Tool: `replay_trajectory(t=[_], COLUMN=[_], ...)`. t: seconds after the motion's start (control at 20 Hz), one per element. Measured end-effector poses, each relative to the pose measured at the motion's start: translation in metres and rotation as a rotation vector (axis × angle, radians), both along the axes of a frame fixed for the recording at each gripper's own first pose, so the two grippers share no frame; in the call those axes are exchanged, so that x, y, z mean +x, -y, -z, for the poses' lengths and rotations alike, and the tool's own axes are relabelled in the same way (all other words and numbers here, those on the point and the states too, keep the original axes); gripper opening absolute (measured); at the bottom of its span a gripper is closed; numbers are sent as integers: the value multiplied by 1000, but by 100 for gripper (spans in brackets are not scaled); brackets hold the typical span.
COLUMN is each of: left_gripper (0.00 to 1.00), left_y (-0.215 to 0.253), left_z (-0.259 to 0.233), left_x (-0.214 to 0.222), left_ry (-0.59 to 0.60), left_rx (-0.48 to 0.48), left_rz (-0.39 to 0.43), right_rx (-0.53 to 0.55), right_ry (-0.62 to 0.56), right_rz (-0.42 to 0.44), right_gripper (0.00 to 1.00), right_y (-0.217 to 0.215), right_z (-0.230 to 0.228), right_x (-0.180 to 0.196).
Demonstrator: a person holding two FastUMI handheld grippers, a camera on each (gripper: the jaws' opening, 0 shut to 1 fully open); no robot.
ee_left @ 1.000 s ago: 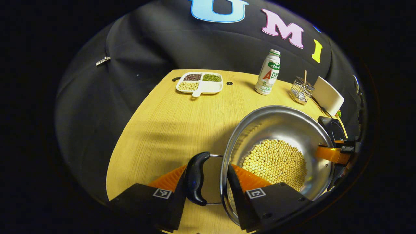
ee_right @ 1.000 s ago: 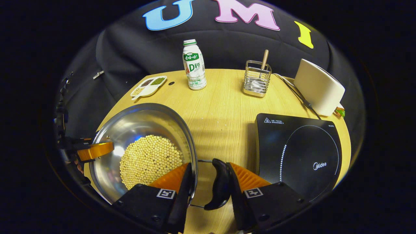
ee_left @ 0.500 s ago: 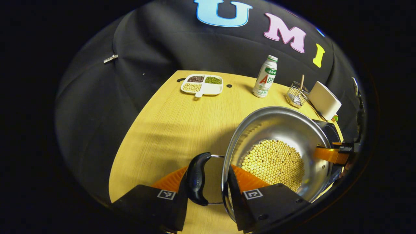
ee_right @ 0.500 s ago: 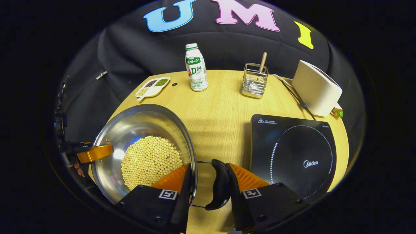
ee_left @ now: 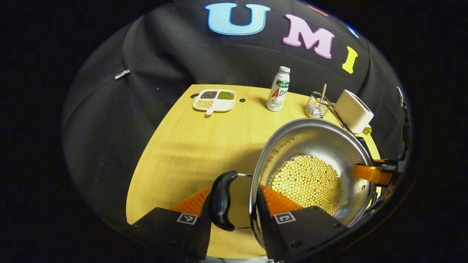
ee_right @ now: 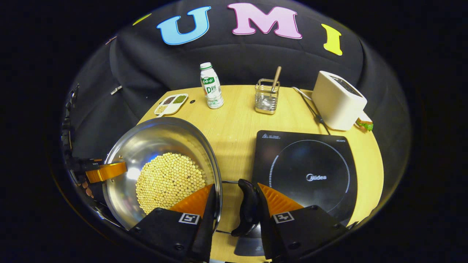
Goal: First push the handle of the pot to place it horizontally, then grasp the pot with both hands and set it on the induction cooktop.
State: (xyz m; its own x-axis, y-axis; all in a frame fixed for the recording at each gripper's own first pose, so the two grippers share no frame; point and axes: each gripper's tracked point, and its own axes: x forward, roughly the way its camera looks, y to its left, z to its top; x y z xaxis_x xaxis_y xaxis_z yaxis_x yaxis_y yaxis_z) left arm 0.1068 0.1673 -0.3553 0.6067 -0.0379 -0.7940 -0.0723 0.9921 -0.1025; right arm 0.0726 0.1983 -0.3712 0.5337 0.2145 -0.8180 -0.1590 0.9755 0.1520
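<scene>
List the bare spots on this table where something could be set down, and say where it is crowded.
Free: the table between the divided tray and the pot; the strip between bottle and induction cooktop.
Crowded: the back right, with utensil rack, toaster and its cord.

Free room around the induction cooktop (ee_right: 307,171).
Bare table (ee_right: 237,135) lay open between pot (ee_right: 161,160) and cooktop; bottle (ee_right: 211,86), wire holder (ee_right: 266,96) and toaster (ee_right: 338,100) stood along the far edge.

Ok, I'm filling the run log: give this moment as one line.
phase: carry | left gripper: shut on pot handle | right gripper: shut on other handle | pot: near induction cooktop, not set
</scene>
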Motion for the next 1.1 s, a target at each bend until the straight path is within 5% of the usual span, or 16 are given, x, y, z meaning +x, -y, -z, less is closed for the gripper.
replay_trajectory(t=[1.1], left_gripper=[61], left_y=[238], left_z=[-17], left_x=[59], left_ry=[-5], left_rx=[-35], left_rz=[200], right_rx=[-28], right_ry=[-38], right_rz=[152], right_gripper=[58], right_y=[250], right_z=[-1], right_x=[17])
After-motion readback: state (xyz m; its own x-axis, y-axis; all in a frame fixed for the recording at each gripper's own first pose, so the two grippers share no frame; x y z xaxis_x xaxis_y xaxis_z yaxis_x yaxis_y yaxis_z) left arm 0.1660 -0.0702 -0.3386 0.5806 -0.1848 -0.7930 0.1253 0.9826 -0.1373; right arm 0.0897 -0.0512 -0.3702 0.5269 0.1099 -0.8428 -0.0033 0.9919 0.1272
